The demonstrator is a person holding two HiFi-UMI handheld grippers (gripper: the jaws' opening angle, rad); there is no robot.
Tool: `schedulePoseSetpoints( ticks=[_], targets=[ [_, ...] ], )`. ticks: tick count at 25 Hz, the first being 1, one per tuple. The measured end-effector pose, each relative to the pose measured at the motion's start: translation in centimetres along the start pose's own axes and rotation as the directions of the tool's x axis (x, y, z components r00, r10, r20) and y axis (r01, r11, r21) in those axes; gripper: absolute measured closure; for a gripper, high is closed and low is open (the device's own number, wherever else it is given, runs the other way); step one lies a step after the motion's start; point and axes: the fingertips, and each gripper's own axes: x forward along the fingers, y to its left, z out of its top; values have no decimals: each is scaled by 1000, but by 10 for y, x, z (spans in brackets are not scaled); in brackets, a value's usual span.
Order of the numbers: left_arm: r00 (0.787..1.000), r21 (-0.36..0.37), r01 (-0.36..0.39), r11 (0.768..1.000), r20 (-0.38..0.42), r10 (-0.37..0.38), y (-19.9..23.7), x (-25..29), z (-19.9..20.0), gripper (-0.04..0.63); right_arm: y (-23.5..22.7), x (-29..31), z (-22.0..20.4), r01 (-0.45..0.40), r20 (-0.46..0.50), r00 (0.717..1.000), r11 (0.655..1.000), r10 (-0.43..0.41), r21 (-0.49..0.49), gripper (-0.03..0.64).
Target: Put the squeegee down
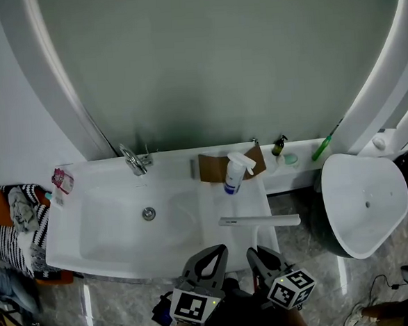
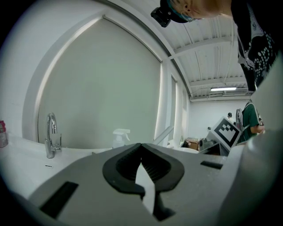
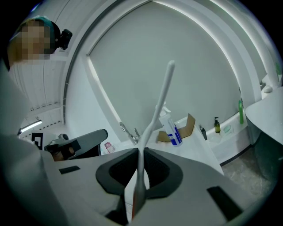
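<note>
The squeegee (image 1: 259, 221) is a white bar that lies crosswise over the right part of the sink counter (image 1: 210, 245), just beyond my right gripper (image 1: 259, 254). In the right gripper view its thin white stem (image 3: 154, 119) runs up from between the jaws, which are shut on it, and my right gripper (image 3: 140, 152) points slightly downward. My left gripper (image 1: 212, 254) hovers beside it at the counter's front edge. In the left gripper view my left gripper (image 2: 141, 149) is shut, with nothing between its pads.
A chrome faucet (image 1: 135, 160) stands behind the basin with its drain (image 1: 148, 213). A spray bottle (image 1: 234, 173) and a cardboard piece (image 1: 210, 167) sit at the back right. On the ledge are a dark bottle (image 1: 279, 145) and a green brush (image 1: 326, 145). A white toilet (image 1: 366, 203) is on the right, clothes (image 1: 13, 221) on the left.
</note>
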Motion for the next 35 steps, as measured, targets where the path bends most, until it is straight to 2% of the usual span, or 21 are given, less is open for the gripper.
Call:
schedulePoseSetpoints(
  ticks=[6, 12, 16, 21, 26, 35],
  targets=[
    [1000, -5, -2, 1000, -5, 2, 1, 6, -1, 591, -6, 2, 3, -3, -6, 1000, 1000, 3, 14, 563],
    [1000, 0, -5, 1000, -24, 5, 2, 11, -3, 591, -18, 18, 3, -24, -11, 1000, 994, 26, 102, 563],
    [1000, 5, -22, 1000, -17, 22, 5, 10, 0, 591, -42, 43, -2, 4, -54, 999, 996, 1, 86, 563],
    [998, 11, -49, 999, -29, 49, 10, 9, -2, 591, -68, 75, -17, 23, -122, 992, 991, -7, 128, 563],
    [997, 2, -65, 998, -45, 65, 13, 9, -7, 591, -91, 97, -29, 43, -140, 990, 966, -7, 255, 564],
    [996, -6, -78, 997, -44, 78, 22, 24, -6, 591, -123, 126, -44, 59, -184, 983, 921, 14, 386, 563]
  ],
)
